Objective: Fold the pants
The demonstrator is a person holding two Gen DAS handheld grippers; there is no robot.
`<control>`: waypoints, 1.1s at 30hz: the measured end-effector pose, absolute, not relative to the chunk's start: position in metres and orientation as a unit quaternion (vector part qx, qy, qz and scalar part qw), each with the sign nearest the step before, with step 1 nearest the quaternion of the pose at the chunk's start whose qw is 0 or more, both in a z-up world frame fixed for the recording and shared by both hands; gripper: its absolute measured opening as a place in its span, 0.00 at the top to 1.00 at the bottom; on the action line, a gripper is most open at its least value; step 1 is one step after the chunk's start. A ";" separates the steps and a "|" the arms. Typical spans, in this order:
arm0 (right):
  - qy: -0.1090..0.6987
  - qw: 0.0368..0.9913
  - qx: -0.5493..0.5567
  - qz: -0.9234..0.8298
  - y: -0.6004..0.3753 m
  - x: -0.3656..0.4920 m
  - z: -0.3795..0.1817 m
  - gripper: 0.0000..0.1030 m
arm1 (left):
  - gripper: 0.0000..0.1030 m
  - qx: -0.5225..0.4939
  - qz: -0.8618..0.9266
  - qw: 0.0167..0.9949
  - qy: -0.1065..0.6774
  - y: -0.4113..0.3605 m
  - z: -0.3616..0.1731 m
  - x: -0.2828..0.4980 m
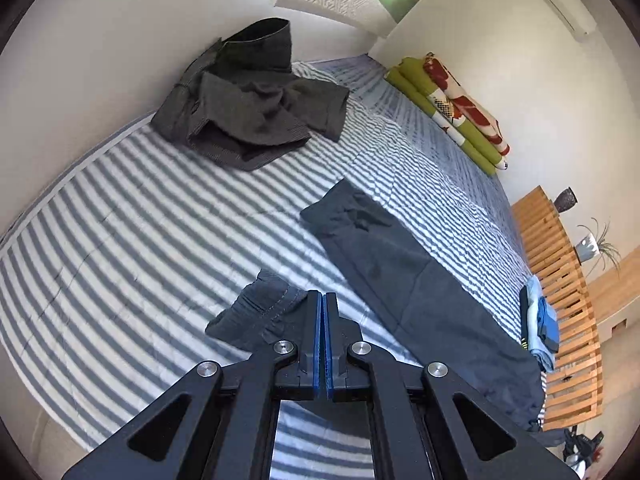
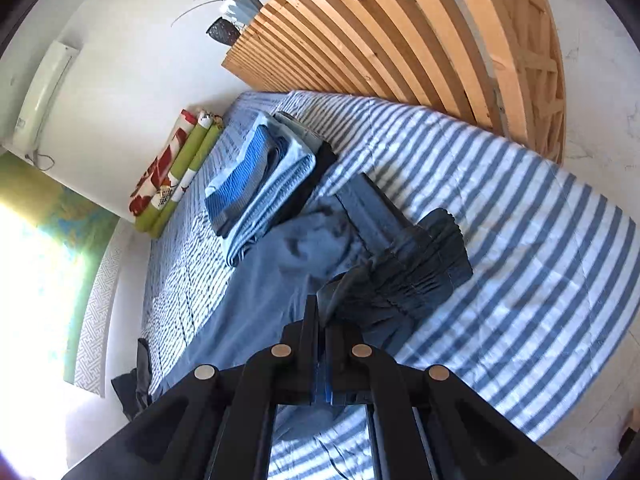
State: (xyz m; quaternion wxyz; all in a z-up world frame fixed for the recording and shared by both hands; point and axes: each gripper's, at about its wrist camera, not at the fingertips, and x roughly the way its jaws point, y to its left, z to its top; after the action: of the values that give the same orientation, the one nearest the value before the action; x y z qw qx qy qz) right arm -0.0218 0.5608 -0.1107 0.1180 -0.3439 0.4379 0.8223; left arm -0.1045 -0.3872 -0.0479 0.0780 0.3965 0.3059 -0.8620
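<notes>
The left gripper (image 1: 325, 300) is clamped on the waistband (image 1: 256, 312) at its nine o'clock; the right gripper (image 2: 322, 312) pinches the pants (image 1: 420, 280) at their waist end. The legs stretch toward one o'clock across the striped bed (image 1: 140, 232). Folding looks barely begun; further folds remain.

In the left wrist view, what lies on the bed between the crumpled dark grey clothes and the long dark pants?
Only bare striped bedcover lies between the crumpled grey clothes and the pants, in the left wrist view.

Two tongs (image 1: 324, 300) (image 2: 321, 312), one blue pants (image 1: 420, 280), one grey heap (image 1: 252, 108), two vases (image 1: 566, 200).
</notes>
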 end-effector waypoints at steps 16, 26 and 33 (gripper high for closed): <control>0.362 0.198 -0.364 0.835 0.570 -0.199 -0.138 0.98 | 1.00 0.461 -0.840 0.114 0.262 -0.368 -0.094 -0.361; 0.264 0.265 -0.391 0.841 0.564 -0.245 -0.167 0.98 | 0.89 0.490 -0.822 0.146 0.252 -0.366 -0.140 -0.441; 0.249 0.239 -0.413 0.843 0.565 -0.240 -0.156 0.83 | 0.51 0.466 -0.850 0.108 0.219 -0.384 -0.096 -0.413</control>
State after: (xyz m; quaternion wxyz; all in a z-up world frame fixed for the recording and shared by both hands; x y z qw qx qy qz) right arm -0.2402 0.5651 -0.1559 0.2392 -0.4131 0.2486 0.8428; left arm -0.4134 -0.3839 -0.0963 0.1077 0.4662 0.2188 -0.8504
